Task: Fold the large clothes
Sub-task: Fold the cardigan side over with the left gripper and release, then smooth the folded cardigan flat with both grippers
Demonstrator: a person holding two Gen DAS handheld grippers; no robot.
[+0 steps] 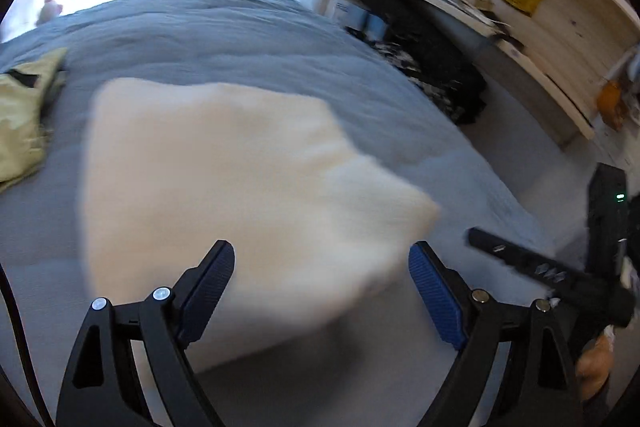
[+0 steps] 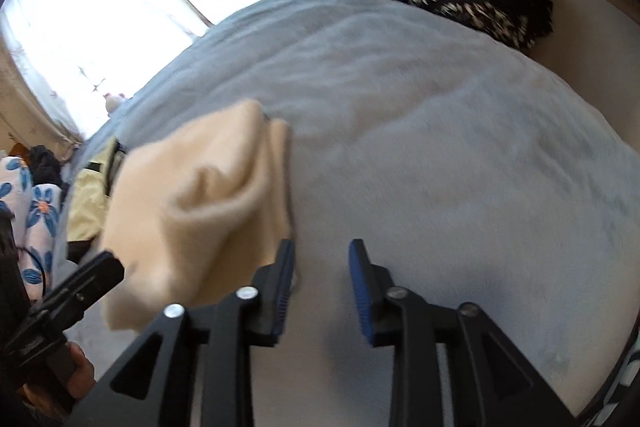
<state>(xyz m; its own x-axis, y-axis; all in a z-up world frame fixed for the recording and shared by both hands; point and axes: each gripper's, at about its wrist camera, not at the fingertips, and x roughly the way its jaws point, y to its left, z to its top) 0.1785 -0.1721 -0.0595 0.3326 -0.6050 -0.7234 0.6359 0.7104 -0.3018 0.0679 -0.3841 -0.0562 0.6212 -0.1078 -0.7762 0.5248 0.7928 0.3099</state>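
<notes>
A folded cream garment point(image 1: 240, 167) lies on the grey-blue bed cover point(image 1: 200, 27), blurred by motion. My left gripper point(image 1: 322, 251) hovers above the garment's near edge with its jaws wide open and nothing pressed between the blue pads. In the right wrist view the cream garment point(image 2: 192, 211) sits bunched to the left, with a raised fold on top. My right gripper point(image 2: 322, 247) is partly open just right of it. Only bed cover point(image 2: 440, 147) shows in its gap, and its left finger point(image 2: 286, 267) stands at the garment's edge.
A yellow-green garment point(image 1: 20, 115) lies on the bed's left side. Dark clothes point(image 1: 432, 67) are piled on the floor beside wooden shelves point(image 1: 540, 27). A floral fabric point(image 2: 36, 211) is at far left. A hand point(image 2: 80, 367) grips a handle at lower left.
</notes>
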